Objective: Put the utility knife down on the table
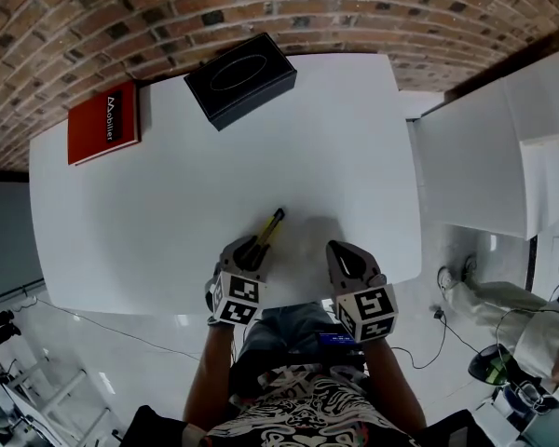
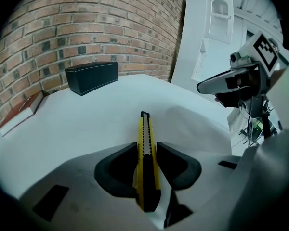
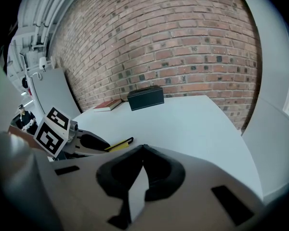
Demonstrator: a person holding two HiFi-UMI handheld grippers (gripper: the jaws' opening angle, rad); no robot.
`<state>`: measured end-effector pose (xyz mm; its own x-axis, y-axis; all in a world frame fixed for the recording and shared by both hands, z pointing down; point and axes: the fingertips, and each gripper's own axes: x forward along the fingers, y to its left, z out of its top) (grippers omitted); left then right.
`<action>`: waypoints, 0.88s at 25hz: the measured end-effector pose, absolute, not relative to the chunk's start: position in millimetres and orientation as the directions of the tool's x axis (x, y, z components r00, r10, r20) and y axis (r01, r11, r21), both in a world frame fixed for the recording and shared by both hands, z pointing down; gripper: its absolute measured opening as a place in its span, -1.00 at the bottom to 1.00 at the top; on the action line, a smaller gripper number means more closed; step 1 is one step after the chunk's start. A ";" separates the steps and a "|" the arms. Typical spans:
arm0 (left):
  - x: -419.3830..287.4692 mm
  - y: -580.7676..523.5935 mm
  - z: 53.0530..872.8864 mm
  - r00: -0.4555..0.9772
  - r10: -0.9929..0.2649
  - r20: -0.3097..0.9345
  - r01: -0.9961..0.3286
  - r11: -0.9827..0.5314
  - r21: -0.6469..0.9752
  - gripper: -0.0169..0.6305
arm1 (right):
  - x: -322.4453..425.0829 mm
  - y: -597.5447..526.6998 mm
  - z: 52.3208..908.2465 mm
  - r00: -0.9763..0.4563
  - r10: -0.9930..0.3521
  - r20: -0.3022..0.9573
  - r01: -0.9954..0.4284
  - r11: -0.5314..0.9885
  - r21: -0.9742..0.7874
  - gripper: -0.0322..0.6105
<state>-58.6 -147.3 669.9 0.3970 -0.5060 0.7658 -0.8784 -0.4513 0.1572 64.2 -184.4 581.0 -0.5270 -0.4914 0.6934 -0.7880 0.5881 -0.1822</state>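
Note:
A yellow and black utility knife (image 2: 145,150) is clamped between the jaws of my left gripper (image 2: 146,154), its tip pointing away over the white table (image 1: 214,184). In the head view the utility knife (image 1: 268,228) sticks out from the left gripper (image 1: 250,252) near the table's front edge. From the right gripper view the knife (image 3: 116,145) shows at the left, held by the other gripper. My right gripper (image 1: 347,261) hangs beside it to the right, jaws shut with nothing between them, seen close up as the right gripper (image 3: 142,150).
A black box (image 1: 240,78) stands at the table's far edge, and a red book (image 1: 104,121) lies at the far left corner. A brick wall (image 1: 261,7) runs behind the table. White furniture (image 1: 484,147) stands to the right; cables (image 1: 456,291) lie on the floor.

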 end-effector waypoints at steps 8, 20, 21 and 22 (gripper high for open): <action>-64.5 -146.3 668.0 0.365 -0.529 0.766 -0.900 -0.410 0.146 -0.51 | 69.2 -180.8 575.4 -0.539 -0.519 0.664 -0.790 0.586 -0.183 -0.90; -79.4 -157.9 631.6 0.371 -0.630 0.682 -0.924 -0.322 0.206 -0.36 | 69.5 -168.8 557.0 -0.533 -0.562 0.633 -0.796 0.586 -0.150 -0.90; -80.4 -159.1 626.9 0.373 -0.641 0.670 -0.924 -0.319 0.210 -0.36 | 68.7 -168.2 554.5 -0.533 -0.567 0.628 -0.797 0.586 -0.147 -0.90; -81.5 -160.0 622.5 0.374 -0.653 0.659 -0.925 -0.316 0.212 -0.36 | 67.5 -167.6 551.6 -0.534 -0.572 0.622 -0.797 0.587 -0.144 -0.90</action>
